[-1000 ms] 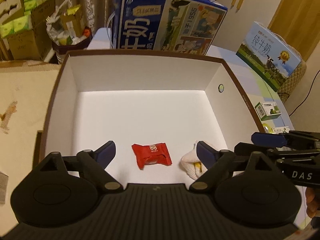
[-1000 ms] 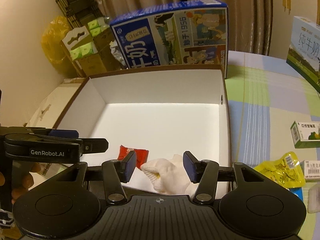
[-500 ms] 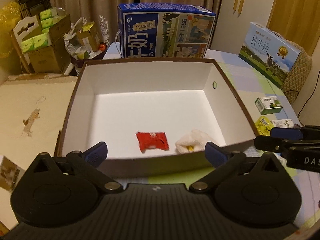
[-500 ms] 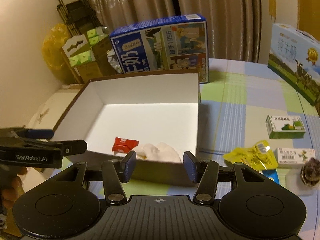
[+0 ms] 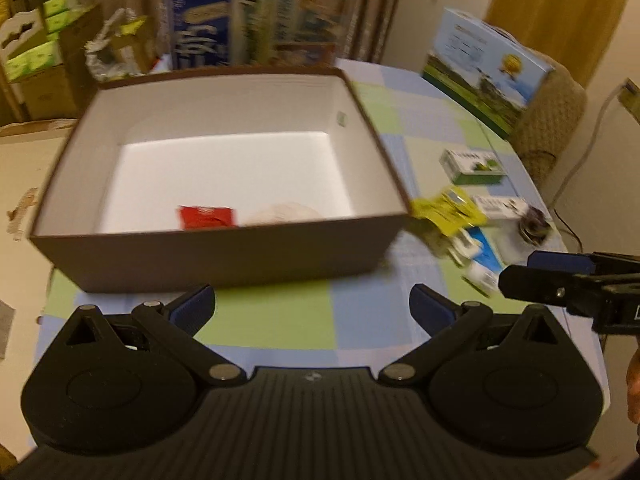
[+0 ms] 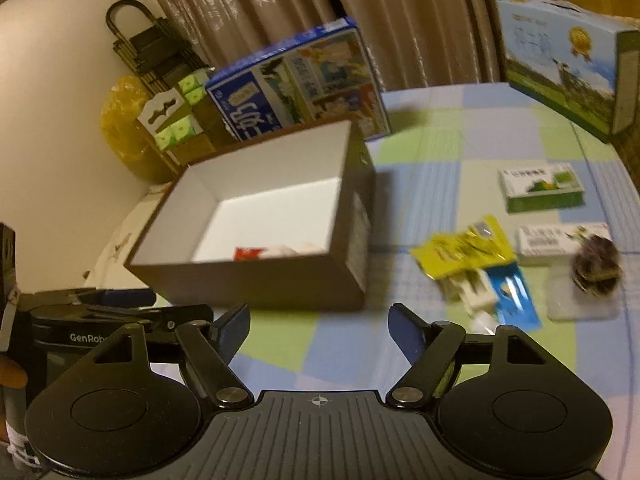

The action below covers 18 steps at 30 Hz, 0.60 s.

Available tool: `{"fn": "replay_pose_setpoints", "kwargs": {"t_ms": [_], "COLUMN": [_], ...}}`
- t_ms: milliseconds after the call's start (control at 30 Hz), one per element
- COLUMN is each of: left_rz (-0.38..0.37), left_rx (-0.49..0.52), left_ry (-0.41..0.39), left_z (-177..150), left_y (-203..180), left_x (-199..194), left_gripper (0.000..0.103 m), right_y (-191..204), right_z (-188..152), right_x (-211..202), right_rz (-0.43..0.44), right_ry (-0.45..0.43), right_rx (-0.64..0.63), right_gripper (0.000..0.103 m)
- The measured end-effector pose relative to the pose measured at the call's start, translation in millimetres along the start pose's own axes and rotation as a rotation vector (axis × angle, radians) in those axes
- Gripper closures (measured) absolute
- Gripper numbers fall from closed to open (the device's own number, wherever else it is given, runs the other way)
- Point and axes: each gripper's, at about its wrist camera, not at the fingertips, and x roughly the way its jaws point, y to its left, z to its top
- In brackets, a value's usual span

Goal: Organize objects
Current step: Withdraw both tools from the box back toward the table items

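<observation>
Your left gripper (image 5: 312, 307) hangs with jaws spread wide and nothing between them, just in front of the brown box (image 5: 224, 254). Your right gripper (image 6: 318, 326) is likewise spread and empty, in front of the box's right corner. Inside the box, against the near wall, lie a red packet (image 5: 206, 216) and, just right of it, a white cloth (image 5: 286, 213). Right of the box, on the checked tablecloth (image 6: 432, 152), lie a yellow packet (image 6: 464, 250), then a blue packet (image 6: 514, 294) touching it, a green-and-white carton (image 6: 542, 188), a white carton (image 6: 548, 238) and a dark round item (image 6: 598, 266); detail there is blurred.
</observation>
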Motion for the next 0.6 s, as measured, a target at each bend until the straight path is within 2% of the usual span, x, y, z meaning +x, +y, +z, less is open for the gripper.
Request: {"fn": "replay_pose_setpoints", "kwargs": {"t_ms": [300,600], "left_rz": [-0.056,-0.091], "left_rx": [0.080,0.133], "left_ry": [0.037,0.080], "left_z": [-10,-12], "left_y": [-58,-104], "left_x": [24,54], "left_gripper": [0.001,0.002], "right_y": [-49,-103], "right_z": [-25,-39], "right_x": [-30,-51], "right_rz": [-0.128,-0.228], "right_ry": [0.028,0.053], "right_rx": [0.008,0.073], "right_gripper": [0.029,0.030]}}
